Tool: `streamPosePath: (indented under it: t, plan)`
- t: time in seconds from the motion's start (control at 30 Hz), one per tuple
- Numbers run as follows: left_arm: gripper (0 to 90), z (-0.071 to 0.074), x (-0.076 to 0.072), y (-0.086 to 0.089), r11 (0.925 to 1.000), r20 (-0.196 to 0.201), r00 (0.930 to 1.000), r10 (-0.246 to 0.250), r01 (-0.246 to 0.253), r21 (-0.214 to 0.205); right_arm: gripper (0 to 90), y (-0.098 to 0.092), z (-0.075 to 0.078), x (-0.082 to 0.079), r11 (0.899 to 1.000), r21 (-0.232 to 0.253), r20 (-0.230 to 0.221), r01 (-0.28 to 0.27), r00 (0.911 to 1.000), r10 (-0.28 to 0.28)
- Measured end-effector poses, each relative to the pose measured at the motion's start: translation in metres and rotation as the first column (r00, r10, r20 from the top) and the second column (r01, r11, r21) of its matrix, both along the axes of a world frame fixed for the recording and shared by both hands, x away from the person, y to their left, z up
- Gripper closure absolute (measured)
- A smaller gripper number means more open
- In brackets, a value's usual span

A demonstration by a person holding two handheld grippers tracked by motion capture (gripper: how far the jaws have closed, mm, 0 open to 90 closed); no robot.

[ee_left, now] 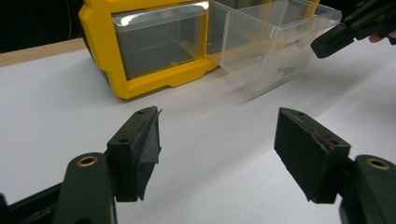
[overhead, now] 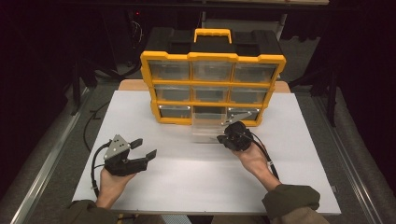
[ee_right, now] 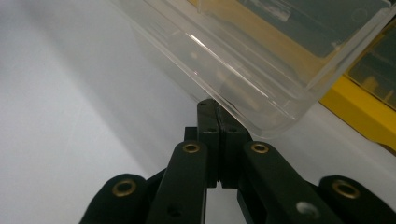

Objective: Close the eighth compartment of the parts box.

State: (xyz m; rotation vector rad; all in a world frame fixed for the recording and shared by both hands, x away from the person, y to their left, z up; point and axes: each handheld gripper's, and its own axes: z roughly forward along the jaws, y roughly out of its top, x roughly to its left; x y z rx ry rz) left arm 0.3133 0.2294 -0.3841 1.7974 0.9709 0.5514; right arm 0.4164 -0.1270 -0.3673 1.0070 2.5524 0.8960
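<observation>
Middle bottom drawer pulled out of the parts cabinet, right claw closed at its front lip

The clear drawer stands well out of the yellow cabinet over the white table, its back end near or just inside its slot, so the opening looks done; emptying it, lifting it clear or pushing it home would be what is left. The right claw has its jaws pressed together right at the drawer's front corner; whether they pinch the lip or only touch it I cannot tell. The left claw rests low on the table, jaws wide apart with nothing between them, well apart from the drawer. The drawer holds a few small dark bits on its floor; the bottom-right drawer holds a metal bracket, the other drawers look empty or too dim to read
</observation>
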Motion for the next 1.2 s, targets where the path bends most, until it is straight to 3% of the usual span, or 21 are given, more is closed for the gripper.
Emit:
streamPosePath:
  t: [1.2]
  plan:
    - [31.6,0.000,0.000,0.000,1.0000,-0.002,1.0000,0.000,0.000,0.001,90.0,0.004,0.003,0.017,1.000,-0.024,-0.011,0.005,0.9999,-0.005]
